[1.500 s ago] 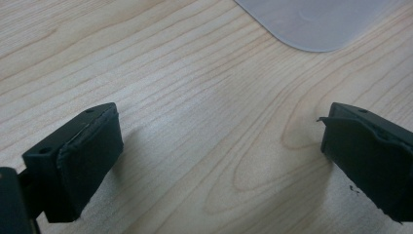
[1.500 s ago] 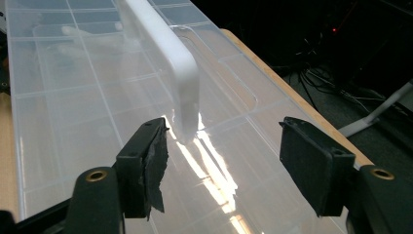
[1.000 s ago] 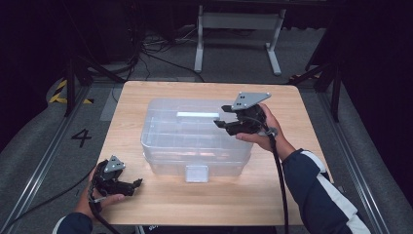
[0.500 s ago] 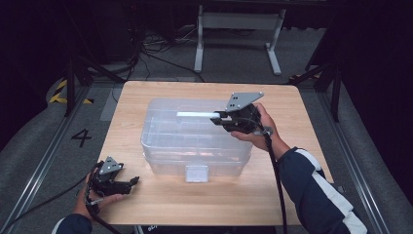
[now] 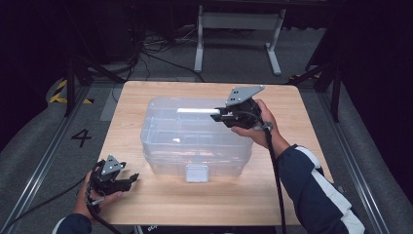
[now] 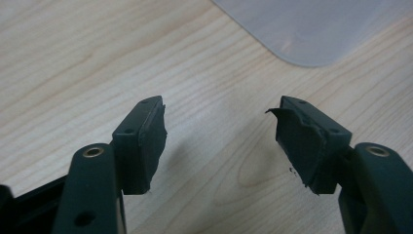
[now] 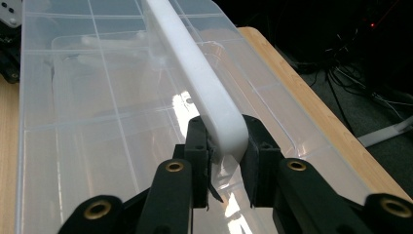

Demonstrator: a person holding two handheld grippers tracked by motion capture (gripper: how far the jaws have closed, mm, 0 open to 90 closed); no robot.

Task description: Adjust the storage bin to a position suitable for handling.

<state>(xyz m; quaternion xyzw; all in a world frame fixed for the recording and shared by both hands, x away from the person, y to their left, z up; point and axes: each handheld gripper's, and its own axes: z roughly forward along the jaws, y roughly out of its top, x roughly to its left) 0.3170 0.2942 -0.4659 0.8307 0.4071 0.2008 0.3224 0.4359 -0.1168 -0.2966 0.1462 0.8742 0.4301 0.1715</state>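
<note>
One clear plastic storage box point(image 5: 195, 139) with a lid sat at the centre of the frame, and it carried one white bar handle point(image 5: 197, 111) and one front latch point(image 5: 197, 172). One light wooden table point(image 5: 146, 204) bore it. Two black two-jaw grippers were there — one point(image 5: 130, 178) at lower left, one point(image 5: 220, 115) at centre right — each in one hand.
</note>
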